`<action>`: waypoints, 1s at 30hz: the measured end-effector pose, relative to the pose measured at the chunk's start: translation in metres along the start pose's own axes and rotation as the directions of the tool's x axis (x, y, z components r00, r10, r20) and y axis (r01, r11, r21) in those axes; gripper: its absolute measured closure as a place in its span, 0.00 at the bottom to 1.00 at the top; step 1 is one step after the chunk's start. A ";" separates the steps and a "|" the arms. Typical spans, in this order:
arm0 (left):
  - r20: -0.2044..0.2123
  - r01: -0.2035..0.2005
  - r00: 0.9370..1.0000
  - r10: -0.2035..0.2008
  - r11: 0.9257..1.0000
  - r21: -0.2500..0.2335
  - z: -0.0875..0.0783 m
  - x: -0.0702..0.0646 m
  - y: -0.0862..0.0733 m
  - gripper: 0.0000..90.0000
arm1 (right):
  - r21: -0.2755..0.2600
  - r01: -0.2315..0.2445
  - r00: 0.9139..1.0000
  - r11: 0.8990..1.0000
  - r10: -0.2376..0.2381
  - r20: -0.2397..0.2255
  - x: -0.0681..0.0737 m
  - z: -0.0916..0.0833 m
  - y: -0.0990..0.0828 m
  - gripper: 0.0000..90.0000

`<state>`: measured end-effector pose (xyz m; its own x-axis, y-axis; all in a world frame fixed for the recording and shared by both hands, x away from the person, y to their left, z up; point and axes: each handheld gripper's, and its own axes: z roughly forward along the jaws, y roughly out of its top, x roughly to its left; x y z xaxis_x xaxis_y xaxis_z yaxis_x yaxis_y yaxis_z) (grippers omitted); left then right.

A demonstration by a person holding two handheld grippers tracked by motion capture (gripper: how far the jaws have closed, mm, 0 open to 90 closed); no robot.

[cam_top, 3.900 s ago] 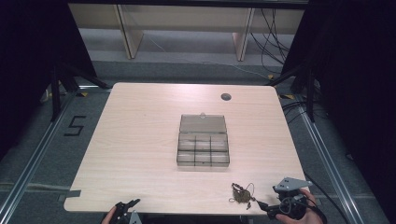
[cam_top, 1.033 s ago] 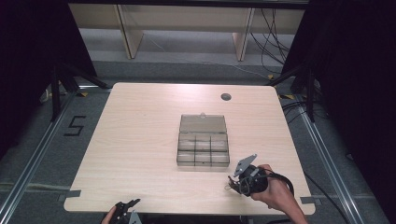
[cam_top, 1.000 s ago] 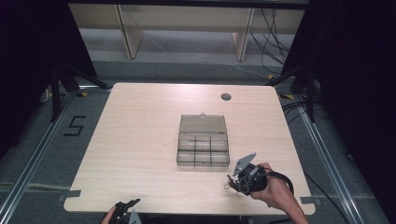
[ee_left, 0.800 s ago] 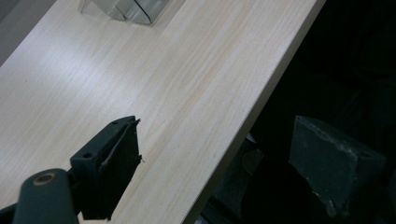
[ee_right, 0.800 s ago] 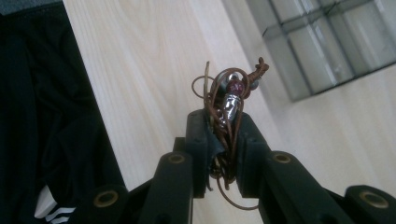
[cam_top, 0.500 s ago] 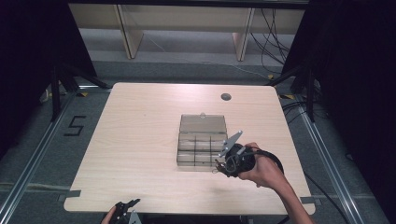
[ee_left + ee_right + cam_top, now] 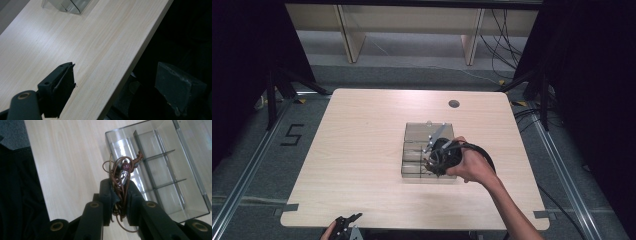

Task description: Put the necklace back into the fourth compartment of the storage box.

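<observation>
Right gripper, seen along its own view: black jaws clamped on a tangled brown cord necklace with small beads, whose loops rise above and trail below the jaw tips; beyond it, a clear smoky plastic organiser box with divided compartments resting on the pale wooden table; in the high view the right gripper, held by the person's right hand, hovers over the near right part of the box, which compartment cannot be told; left gripper at the table's near edge, jaws spread wide apart and empty, one over the wood, the other off the edge; high view shows it low at the near left, well apart from the box.
</observation>
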<state>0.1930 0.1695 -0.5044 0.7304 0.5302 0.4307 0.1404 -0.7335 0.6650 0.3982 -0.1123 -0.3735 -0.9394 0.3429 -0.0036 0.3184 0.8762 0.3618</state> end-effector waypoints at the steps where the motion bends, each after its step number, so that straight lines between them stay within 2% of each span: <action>1: -0.024 0.003 1.000 -0.003 1.000 0.005 0.000 0.000 0.000 0.17 | -0.001 0.006 1.000 1.000 -0.006 0.005 -0.002 0.002 0.004 0.88; 3: -0.007 -0.001 1.000 0.001 1.000 0.009 0.000 0.001 0.000 0.17 | 0.013 -0.007 1.000 1.000 0.007 0.002 -0.005 0.006 0.010 0.88; 6: 0.010 0.031 0.999 -0.031 1.000 -0.007 0.000 -0.001 -0.001 0.17 | 0.028 -0.003 1.000 1.000 0.003 0.000 -0.008 0.012 0.020 0.88; 8: 0.008 0.032 0.999 -0.031 0.999 -0.008 0.000 -0.001 0.000 0.17 | 0.025 0.002 1.000 1.000 -0.002 0.000 -0.010 0.015 0.024 0.88; 11: 0.006 -0.008 1.000 0.008 1.000 0.015 -0.001 0.001 0.000 0.17 | 0.037 -0.005 1.000 0.999 0.006 -0.010 -0.012 0.025 0.034 0.88; 12: -0.005 -0.001 1.000 0.001 1.000 0.013 0.000 0.001 0.000 0.17 | 0.041 -0.006 1.000 0.999 0.007 -0.014 -0.013 0.028 0.036 0.88; 13: 0.018 0.016 1.000 -0.017 1.000 0.016 -0.001 -0.001 0.000 0.17 | 0.045 -0.011 1.000 0.999 0.012 -0.019 -0.013 0.031 0.038 0.88; 14: 0.018 0.016 1.000 -0.017 1.000 0.016 -0.001 -0.001 0.000 0.17 | 0.061 0.010 1.000 0.998 -0.009 -0.006 -0.015 0.034 0.039 0.88; 15: 0.016 -0.001 1.000 0.001 1.000 0.017 -0.002 0.000 0.000 0.17 | 0.062 0.017 1.000 0.998 -0.017 -0.009 -0.016 0.037 0.041 0.88; 17: 0.005 0.008 1.000 -0.008 1.000 0.003 0.000 0.000 -0.001 0.17 | 0.063 0.003 1.000 0.998 -0.003 -0.011 -0.017 0.040 0.043 0.88; 18: 0.012 0.027 1.000 -0.027 1.000 -0.007 -0.001 -0.001 -0.001 0.17 | 0.073 0.004 1.000 0.997 -0.003 -0.007 -0.020 0.046 0.047 0.88; 19: 0.012 0.027 1.000 -0.027 1.000 -0.007 -0.001 -0.001 -0.001 0.17 | 0.078 -0.005 1.000 0.997 0.006 -0.015 -0.020 0.049 0.050 0.88; 20: 0.007 0.007 1.000 -0.007 1.000 0.002 -0.002 0.000 -0.001 0.17 | 0.082 0.002 1.000 0.997 -0.001 -0.017 -0.022 0.052 0.052 0.88; 21: 0.009 0.009 1.000 -0.009 1.000 0.003 -0.002 0.000 -0.001 0.17 | 0.096 -0.010 1.000 0.995 0.012 -0.019 -0.022 0.056 0.054 0.88; 22: 0.005 0.032 0.999 -0.032 0.999 -0.013 -0.001 -0.001 -0.001 0.17 | 0.105 -0.019 1.000 0.994 0.021 -0.017 -0.023 0.059 0.056 0.88; 25: -0.001 0.030 1.000 -0.030 1.000 -0.009 -0.001 -0.001 -0.001 0.17 | 0.110 -0.018 0.999 0.994 0.021 -0.026 -0.025 0.066 0.059 0.88; 26: 0.002 0.016 1.000 -0.016 1.000 -0.001 -0.001 -0.001 -0.001 0.17 | 0.118 -0.026 0.999 0.993 0.029 -0.027 -0.025 0.069 0.060 0.88; 27: -0.003 0.026 1.000 -0.026 1.000 -0.010 -0.001 0.000 -0.001 0.17 | 0.112 0.007 0.999 0.994 -0.003 -0.041 -0.031 0.078 0.061 0.88; 28: -0.003 0.026 1.000 -0.026 1.000 -0.010 -0.001 0.000 -0.001 0.17 | 0.112 0.007 0.999 0.994 -0.003 -0.041 -0.031 0.078 0.061 0.88; 29: 0.009 0.033 0.999 -0.033 0.999 -0.006 -0.002 0.000 -0.001 0.17 | 0.143 -0.032 0.999 0.989 0.038 -0.037 -0.030 0.083 0.063 0.88; 30: 0.013 0.035 0.999 -0.035 0.999 -0.008 -0.002 -0.001 -0.001 0.17 | 0.143 -0.032 0.999 0.989 0.038 -0.037 -0.030 0.083 0.063 0.88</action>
<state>0.1910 0.1705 -0.5039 0.7338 0.5496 0.3993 0.1601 -0.7111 0.6846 0.4567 -0.0391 -0.4275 -0.9307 0.3631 0.0451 0.3636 0.9041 0.2245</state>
